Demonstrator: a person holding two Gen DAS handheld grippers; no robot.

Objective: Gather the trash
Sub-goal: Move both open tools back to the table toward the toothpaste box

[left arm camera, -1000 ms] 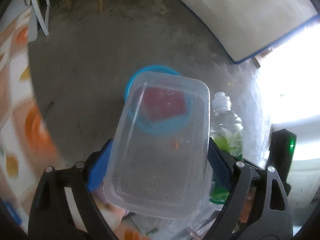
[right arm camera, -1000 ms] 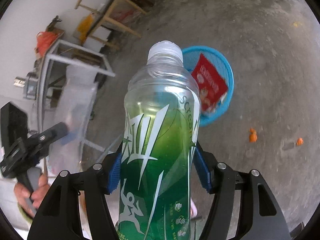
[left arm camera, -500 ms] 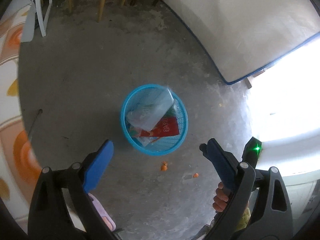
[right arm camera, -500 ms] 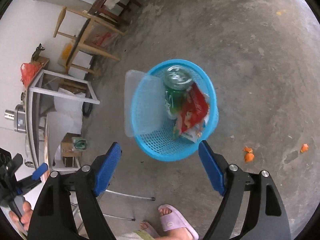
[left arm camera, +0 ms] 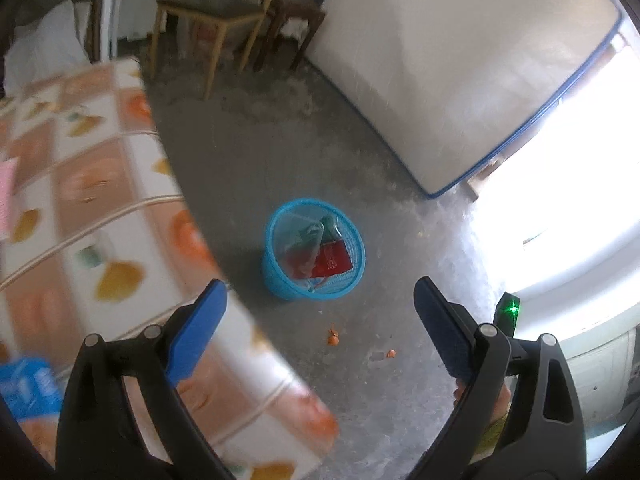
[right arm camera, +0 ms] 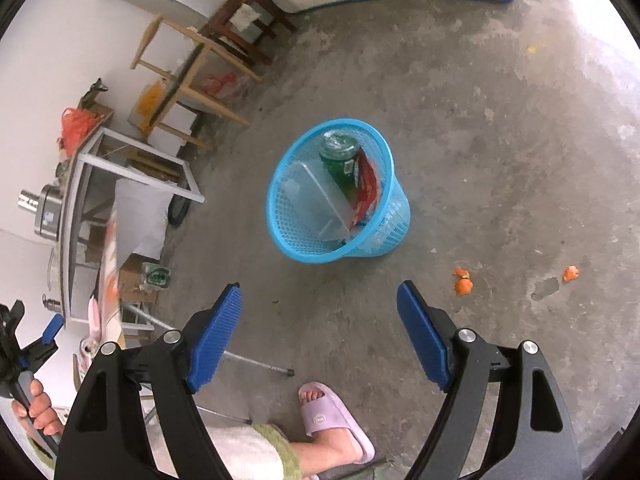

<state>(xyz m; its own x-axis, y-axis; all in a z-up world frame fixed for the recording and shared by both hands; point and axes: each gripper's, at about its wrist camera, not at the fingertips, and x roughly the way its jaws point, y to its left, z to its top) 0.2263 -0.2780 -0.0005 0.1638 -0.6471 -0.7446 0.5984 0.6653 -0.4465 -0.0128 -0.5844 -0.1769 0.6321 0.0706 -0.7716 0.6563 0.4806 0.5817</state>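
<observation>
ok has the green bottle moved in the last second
Yes. A second ago the right gripper held the green bottle above the blue basket; now it stands upside down inside the basket, beside the clear container, and the gripper's fingers are open.

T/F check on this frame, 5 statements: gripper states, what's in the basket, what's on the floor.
1. Both the left gripper and the right gripper are open and hold nothing. True.
2. The green bottle lies on the floor beside the blue basket. False: it is inside the basket.
3. The clear plastic container is inside the basket. True.
4. The basket has tipped onto its side. False: it stands upright on the concrete floor.
5. Orange peel scraps lie on the floor outside the basket. True.
</observation>
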